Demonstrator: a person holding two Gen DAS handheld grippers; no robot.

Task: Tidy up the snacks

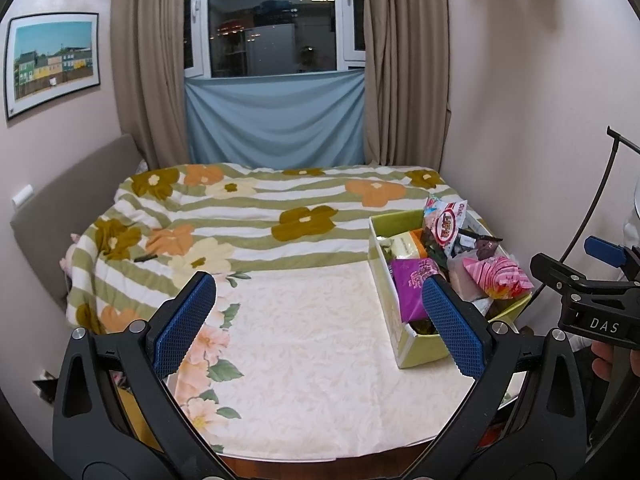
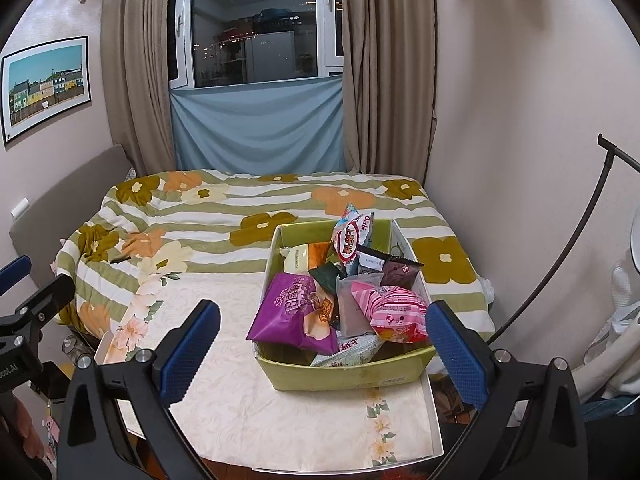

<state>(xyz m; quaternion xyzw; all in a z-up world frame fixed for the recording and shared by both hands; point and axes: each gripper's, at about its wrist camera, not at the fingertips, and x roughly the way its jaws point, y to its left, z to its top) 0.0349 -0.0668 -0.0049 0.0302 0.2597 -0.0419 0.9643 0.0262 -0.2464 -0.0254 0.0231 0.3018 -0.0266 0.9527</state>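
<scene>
A green cardboard box stands on the table, filled with several snack packets. Among them are a purple bag, a pink striped bag, a red-and-white bag standing up at the back, and a dark brown packet. My right gripper is open in front of the box, holding nothing. My left gripper is open over the bare cloth, left of the box, with its right finger overlapping the box's near corner. The purple bag and pink bag show there too.
The table wears a cream floral cloth with open room left of the box. Behind lies a bed with a striped flower blanket. A wall and a curved black stand are on the right. A hand holds the right gripper.
</scene>
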